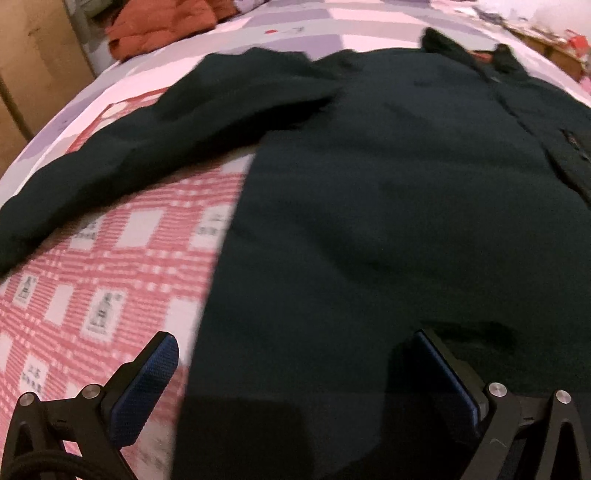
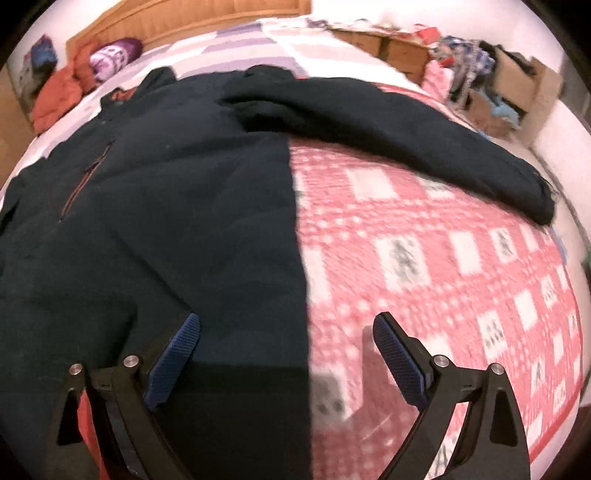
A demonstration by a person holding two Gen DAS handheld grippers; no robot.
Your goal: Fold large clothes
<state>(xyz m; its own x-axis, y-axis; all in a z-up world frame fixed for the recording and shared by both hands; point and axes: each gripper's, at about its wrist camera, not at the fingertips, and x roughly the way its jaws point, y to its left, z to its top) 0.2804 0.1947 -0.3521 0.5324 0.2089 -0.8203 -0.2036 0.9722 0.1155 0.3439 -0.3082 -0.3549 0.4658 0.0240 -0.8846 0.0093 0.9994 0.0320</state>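
Observation:
A large dark green jacket point(image 1: 369, 192) lies spread flat on the bed, collar at the far end. Its left sleeve point(image 1: 122, 155) stretches out to the left. In the right wrist view the jacket point(image 2: 166, 206) fills the left half and its other sleeve point(image 2: 406, 133) runs out to the right. My left gripper point(image 1: 295, 354) is open, straddling the jacket's lower left edge near the hem. My right gripper point(image 2: 288, 332) is open too, astride the jacket's lower right edge, one finger point(image 2: 177, 354) over cloth, the other over the bedspread. Nothing is held.
The bed carries a red-and-white checked bedspread point(image 2: 443, 277) and a lilac checked cover point(image 1: 332, 22) farther back. Orange clothing point(image 1: 159, 26) is heaped at the head of the bed. Cardboard boxes with clutter point(image 2: 517, 88) stand beside the bed on the right.

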